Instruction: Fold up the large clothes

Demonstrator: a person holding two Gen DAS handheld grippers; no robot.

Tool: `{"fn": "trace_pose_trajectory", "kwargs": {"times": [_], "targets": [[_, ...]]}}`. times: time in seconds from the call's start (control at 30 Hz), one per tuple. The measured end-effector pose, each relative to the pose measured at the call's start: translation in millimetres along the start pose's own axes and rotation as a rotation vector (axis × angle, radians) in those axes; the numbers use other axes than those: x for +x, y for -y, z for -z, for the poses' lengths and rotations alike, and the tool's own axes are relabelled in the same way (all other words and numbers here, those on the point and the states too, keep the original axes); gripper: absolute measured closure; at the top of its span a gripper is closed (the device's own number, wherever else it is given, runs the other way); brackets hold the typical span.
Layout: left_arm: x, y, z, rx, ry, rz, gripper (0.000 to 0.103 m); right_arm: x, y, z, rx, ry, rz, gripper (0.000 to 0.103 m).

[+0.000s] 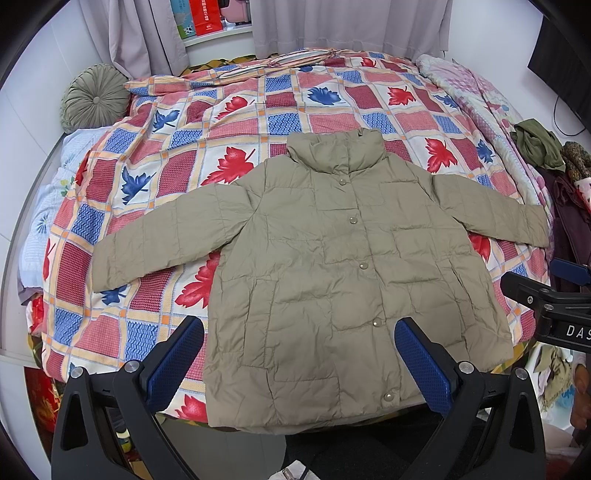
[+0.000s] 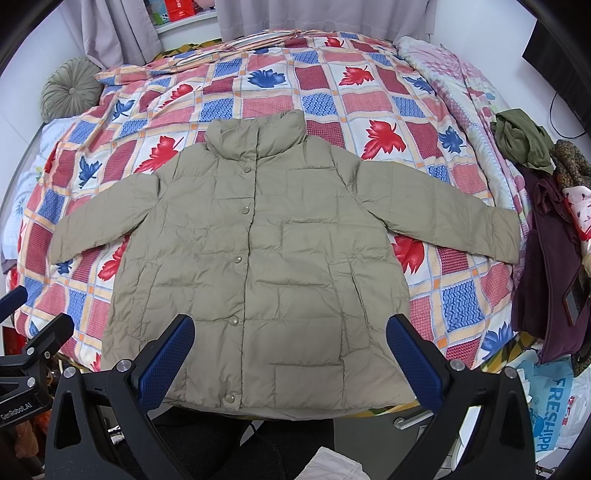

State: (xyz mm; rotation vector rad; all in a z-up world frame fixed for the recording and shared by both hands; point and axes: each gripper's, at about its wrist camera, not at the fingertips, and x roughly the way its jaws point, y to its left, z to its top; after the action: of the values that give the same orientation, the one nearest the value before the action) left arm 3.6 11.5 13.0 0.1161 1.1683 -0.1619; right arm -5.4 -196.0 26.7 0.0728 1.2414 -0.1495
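jacket [image 1: 332, 266] lay flat on bed [image 1: 229, 122] | left tool [image 1: 299, 369] and right tool [image 2: 291, 362] released, empty | risk: slick padding (puffy) might slip out when pinched

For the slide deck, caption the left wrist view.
Open left gripper poised over the hem of a buttoned khaki puffer jacket spread flat, sleeves out, on a leaf-patterned quilt.

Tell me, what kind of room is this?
Most likely a bedroom. A jacket lies spread on a bed covered by a leaf-patterned quilt, a round cushion sits by the curtains, and more clothes are piled alongside.
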Motion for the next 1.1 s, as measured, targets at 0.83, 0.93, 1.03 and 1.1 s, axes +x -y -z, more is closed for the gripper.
{"fn": "trace_pose_trajectory", "kwargs": {"times": [0.83,0.93,1.03,1.1], "targets": [[2,6,2,-0.008,-0.006,0.021,0.000,0,0,0,0.006,-0.008,0.002,0.000],[2,0,3,-0.025,-0.013,0.034,0.000,1,0,2,0.017,-0.012,0.004,0.000],[4,-8,4,-0.046,-0.020,0.049,0.000,2,0,5,0.030,-0.016,0.001,0.000],[6,-14,6,-0.058,-0.020,0.042,0.000,6,6,9,0.037,-0.024,-0.007,0.000]]}}
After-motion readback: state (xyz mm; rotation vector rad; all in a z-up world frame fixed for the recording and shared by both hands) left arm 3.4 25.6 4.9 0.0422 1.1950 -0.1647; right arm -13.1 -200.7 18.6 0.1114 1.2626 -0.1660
